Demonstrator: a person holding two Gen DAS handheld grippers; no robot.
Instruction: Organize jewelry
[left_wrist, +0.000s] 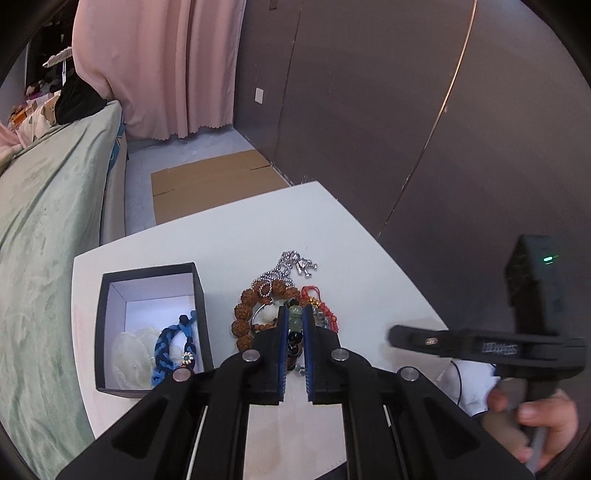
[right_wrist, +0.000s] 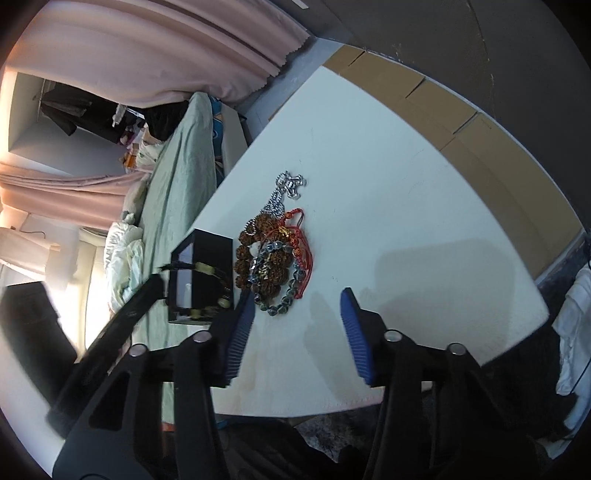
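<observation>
My left gripper (left_wrist: 294, 310) is shut on a bracelet of green and dark beads (left_wrist: 295, 325), held a little above the white table (left_wrist: 229, 236). Under it lies a pile: a brown seed-bead bracelet (left_wrist: 242, 319), a silver chain (left_wrist: 291, 264) and a red cord bracelet (left_wrist: 325, 308). A black box (left_wrist: 105, 321) at the left holds a blue braided bracelet (left_wrist: 166, 349). In the right wrist view my right gripper (right_wrist: 295, 326) stands open over bare table, just short of the pile (right_wrist: 273, 258). There the left gripper (right_wrist: 177, 265) hangs the bead bracelet (right_wrist: 205, 268) by the box (right_wrist: 214, 251).
A bed with a green cover (left_wrist: 44, 229) runs along the table's left side. Flat cardboard (left_wrist: 210, 181) lies on the floor beyond the table, with dark wall panels (left_wrist: 369, 110) behind. A hand (left_wrist: 539, 424) holds the right gripper's handle at the lower right.
</observation>
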